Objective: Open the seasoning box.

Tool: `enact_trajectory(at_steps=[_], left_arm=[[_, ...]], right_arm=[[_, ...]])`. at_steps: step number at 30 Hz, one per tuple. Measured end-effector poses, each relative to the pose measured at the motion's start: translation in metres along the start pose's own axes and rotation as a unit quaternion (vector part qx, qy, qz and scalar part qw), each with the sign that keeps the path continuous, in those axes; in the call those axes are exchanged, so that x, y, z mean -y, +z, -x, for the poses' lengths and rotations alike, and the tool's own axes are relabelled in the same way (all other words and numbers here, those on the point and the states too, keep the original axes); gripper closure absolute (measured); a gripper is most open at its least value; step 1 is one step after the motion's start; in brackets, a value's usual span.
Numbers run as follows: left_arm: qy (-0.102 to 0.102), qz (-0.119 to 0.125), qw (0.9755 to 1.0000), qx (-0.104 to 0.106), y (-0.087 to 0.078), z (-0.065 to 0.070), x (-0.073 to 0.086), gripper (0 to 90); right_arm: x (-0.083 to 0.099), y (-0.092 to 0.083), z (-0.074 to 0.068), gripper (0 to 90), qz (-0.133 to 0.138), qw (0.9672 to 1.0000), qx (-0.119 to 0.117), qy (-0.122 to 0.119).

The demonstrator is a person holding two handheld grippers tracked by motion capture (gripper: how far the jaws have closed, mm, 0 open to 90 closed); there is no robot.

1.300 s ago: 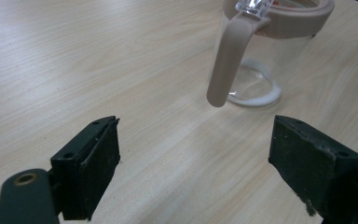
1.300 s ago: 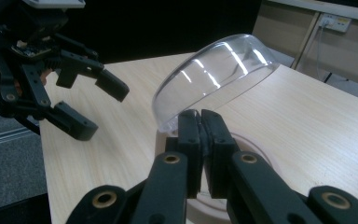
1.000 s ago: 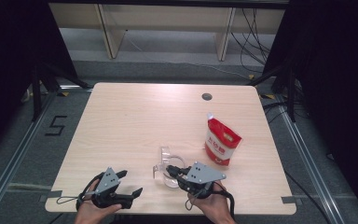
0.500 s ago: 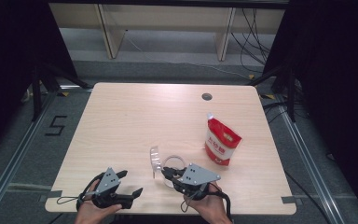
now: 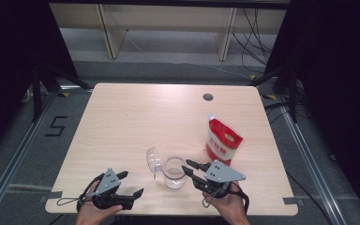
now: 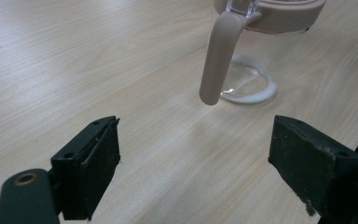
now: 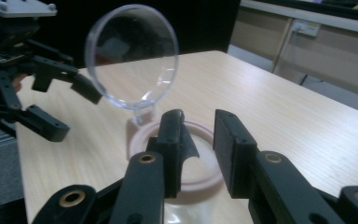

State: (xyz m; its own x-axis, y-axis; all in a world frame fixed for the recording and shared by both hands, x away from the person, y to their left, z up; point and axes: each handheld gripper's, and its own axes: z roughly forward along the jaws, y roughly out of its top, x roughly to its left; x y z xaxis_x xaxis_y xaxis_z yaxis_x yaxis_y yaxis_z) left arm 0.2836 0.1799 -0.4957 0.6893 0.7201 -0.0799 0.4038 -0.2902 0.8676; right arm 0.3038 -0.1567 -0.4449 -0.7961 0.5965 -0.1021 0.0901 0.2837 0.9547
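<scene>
High view: one clear plastic jug with a pinkish rim (image 5: 174,172) stood near the front of the tabletop (image 5: 136,117), its round transparent lid (image 5: 153,159) flipped open and standing upright on the side away from the right gripper (image 5: 187,168). That gripper's tips were at the jug's rim, jaws having just been opening. The left gripper (image 5: 131,183) lay well apart, jaws spread, pointing toward the jug. One red-and-white pouch (image 5: 222,143) stood beyond the right gripper. Right hand was clearly nearer.

Left gripper view: jaws wide, nothing between; jug's pinkish handle (image 6: 220,58) hung ahead, slightly right of centre, long axis upright.

Right gripper view: jaws a little parted, straddling the near rim (image 7: 193,154) without visibly pressing it; lid stood directly ahead, left gripper (image 7: 70,107) beyond.
</scene>
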Motion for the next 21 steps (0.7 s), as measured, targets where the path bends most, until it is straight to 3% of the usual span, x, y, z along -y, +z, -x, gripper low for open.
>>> enact_trajectory(at_steps=[3,4,5,6,8,9,10,11,13,14,15,16,18,19,20,21], left_arm=[[0.007,-0.004,1.0000,-0.001,-0.001,-0.001,0.000,15.7],[0.005,0.000,1.0000,0.001,-0.001,-0.001,0.000,15.7],[0.005,0.000,1.0000,0.001,-0.001,-0.001,0.000,15.7],[0.011,0.002,0.9999,0.002,-0.002,-0.003,0.000,15.7],[0.016,0.001,0.9999,0.003,-0.002,-0.003,-0.001,15.7],[0.004,0.001,1.0000,0.002,-0.001,-0.002,-0.001,15.7],[0.006,0.000,1.0000,0.002,-0.001,-0.002,-0.001,15.7],[0.008,0.000,1.0000,0.002,-0.001,-0.001,-0.001,15.7],[0.007,0.001,1.0000,0.004,-0.001,-0.001,-0.001,15.7],[0.008,0.000,1.0000,0.003,-0.001,-0.001,-0.001,15.7],[0.009,-0.002,1.0000,0.000,-0.002,-0.001,-0.001,15.7],[0.007,-0.001,1.0000,0.001,-0.002,-0.001,-0.001,15.7],[0.006,0.000,1.0000,0.001,-0.002,-0.002,-0.001,15.7],[0.006,0.004,1.0000,0.002,-0.002,-0.002,-0.001,15.7],[0.005,0.004,1.0000,0.002,-0.002,-0.002,-0.002,15.7],[0.004,0.003,1.0000,-0.002,-0.002,-0.002,-0.002,15.7]], right_arm=[[0.002,-0.007,0.006,69.0,-0.003,0.9999,0.011,0.003],[0.007,-0.012,0.010,66.8,-0.005,0.9997,0.011,0.023],[0.007,-0.012,0.010,66.8,-0.005,0.9997,0.011,0.023],[0.011,-0.018,0.015,62.0,-0.001,0.9993,0.030,0.022],[0.013,-0.020,0.017,59.9,-0.006,0.9994,0.027,0.023],[0.015,-0.023,0.018,57.2,-0.014,0.9988,0.030,0.037],[0.017,-0.025,0.021,55.3,-0.014,0.9986,0.035,0.037],[0.021,-0.028,0.024,51.7,-0.018,0.9975,0.035,0.058],[0.022,-0.029,0.024,50.4,-0.018,0.9976,0.039,0.054],[0.024,-0.031,0.027,48.4,-0.014,0.9979,0.049,0.040],[0.025,-0.032,0.027,46.6,-0.020,0.9976,0.040,0.054],[0.027,-0.034,0.029,41.8,-0.031,0.9971,0.046,0.052],[0.029,-0.036,0.030,40.5,-0.033,0.9966,0.053,0.054],[0.030,-0.037,0.030,40.2,-0.036,0.9959,0.050,0.067],[0.032,-0.038,0.032,39.7,-0.031,0.9967,0.048,0.058],[0.033,-0.040,0.032,38.7,-0.036,0.9956,0.058,0.065]])
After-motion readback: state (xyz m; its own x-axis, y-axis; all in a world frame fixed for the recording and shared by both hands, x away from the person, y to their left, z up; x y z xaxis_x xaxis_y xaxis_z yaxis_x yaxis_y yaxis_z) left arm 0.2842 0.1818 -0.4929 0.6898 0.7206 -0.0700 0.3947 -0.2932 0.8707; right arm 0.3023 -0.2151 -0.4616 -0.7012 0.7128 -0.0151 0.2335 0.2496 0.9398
